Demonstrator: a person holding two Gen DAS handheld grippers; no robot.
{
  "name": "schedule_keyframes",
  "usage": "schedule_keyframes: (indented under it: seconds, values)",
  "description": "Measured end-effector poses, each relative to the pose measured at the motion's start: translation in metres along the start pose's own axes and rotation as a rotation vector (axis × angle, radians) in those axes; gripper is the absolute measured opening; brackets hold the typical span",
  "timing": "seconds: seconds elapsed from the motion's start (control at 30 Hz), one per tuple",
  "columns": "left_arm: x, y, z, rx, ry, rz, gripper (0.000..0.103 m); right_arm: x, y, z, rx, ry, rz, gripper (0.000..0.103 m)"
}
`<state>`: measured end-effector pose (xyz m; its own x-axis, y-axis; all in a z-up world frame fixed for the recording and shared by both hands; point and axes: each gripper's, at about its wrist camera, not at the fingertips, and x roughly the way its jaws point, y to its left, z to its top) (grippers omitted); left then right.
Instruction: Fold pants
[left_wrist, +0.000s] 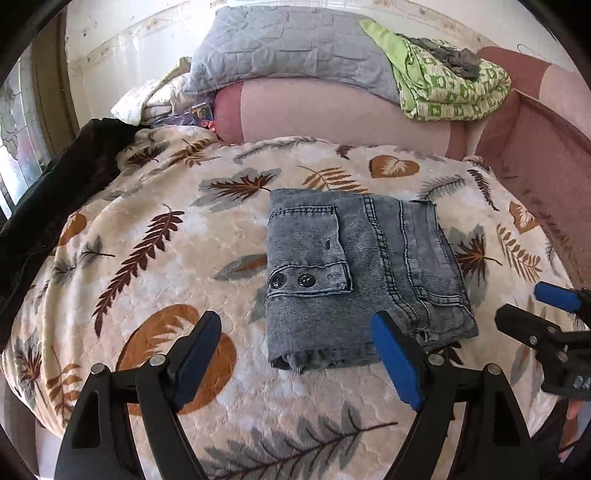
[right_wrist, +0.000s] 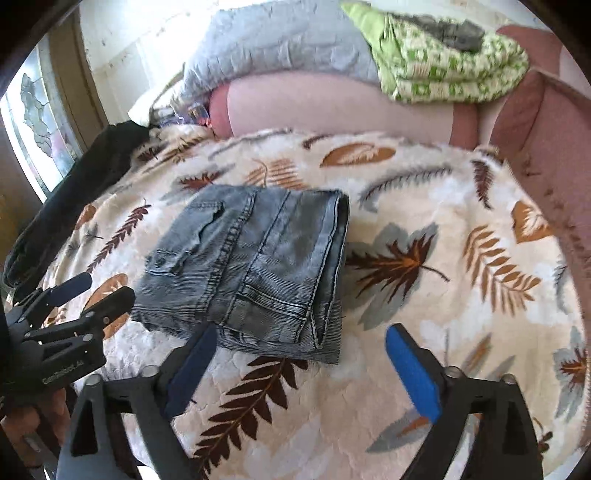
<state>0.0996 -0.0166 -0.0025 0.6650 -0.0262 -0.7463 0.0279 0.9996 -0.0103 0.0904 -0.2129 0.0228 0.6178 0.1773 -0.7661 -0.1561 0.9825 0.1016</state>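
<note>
Left gripper (left_wrist: 295, 354): jaws wide, nothing between the pads, hanging just off the near edge of the pants (left_wrist: 364, 273). Its right pad overlaps the pants' near right corner in the left wrist view; contact can't be confirmed.

Right gripper (right_wrist: 301, 365): jaws wide too, empty, nothing clamped. It sits at the near right of the pants, with the left finger (right_wrist: 190, 373) next to the pants' near hem; whether it touches is not clear. In the left wrist view it shows at the right of the pants, clear of the cloth.

Pants: grey washed denim, folded into a compact rectangle, lying flat on the blanket (left_wrist: 155, 280). Flap pocket with two dark buttons (left_wrist: 291, 282) on top, left half of the pants. Seams and back pocket stitching run along the right half. Folded edges stacked at the near side.

Blanket: cream fleece with brown, orange and grey leaf print, all around the pants. Dark cloth (left_wrist: 55, 206) heaped well left of the pants. Beyond the pants, a pink sofa back (left_wrist: 332, 114); on it a grey quilted cushion (left_wrist: 284, 51) and a green patterned cloth (left_wrist: 450, 85). A window (right_wrist: 40, 122) is far left of the pants. A hand (right_wrist: 40, 410) holds the left gripper's body near left of the pants.
</note>
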Motion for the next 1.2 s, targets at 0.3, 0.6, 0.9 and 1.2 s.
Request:
schedule_keyframes:
  seconds: [0.3, 0.6, 0.9, 1.2]
  values:
    - [-0.023, 0.003, -0.008, -0.013, -0.030, 0.010, 0.084, -0.014, 0.010, -0.013, -0.012, -0.018, -0.016, 0.101]
    - [-0.021, 0.002, -0.013, -0.001, -0.024, 0.022, 0.084, 0.002, -0.003, -0.015, 0.042, 0.023, 0.022, 0.102]
    - [0.028, 0.036, -0.002, -0.095, 0.063, -0.061, 0.084, 0.057, -0.065, 0.045, 0.347, 0.095, 0.277, 0.102]
    - [0.069, 0.026, 0.010, -0.072, 0.103, -0.185, 0.084, 0.169, -0.082, 0.102, 0.422, 0.258, 0.267, 0.066]
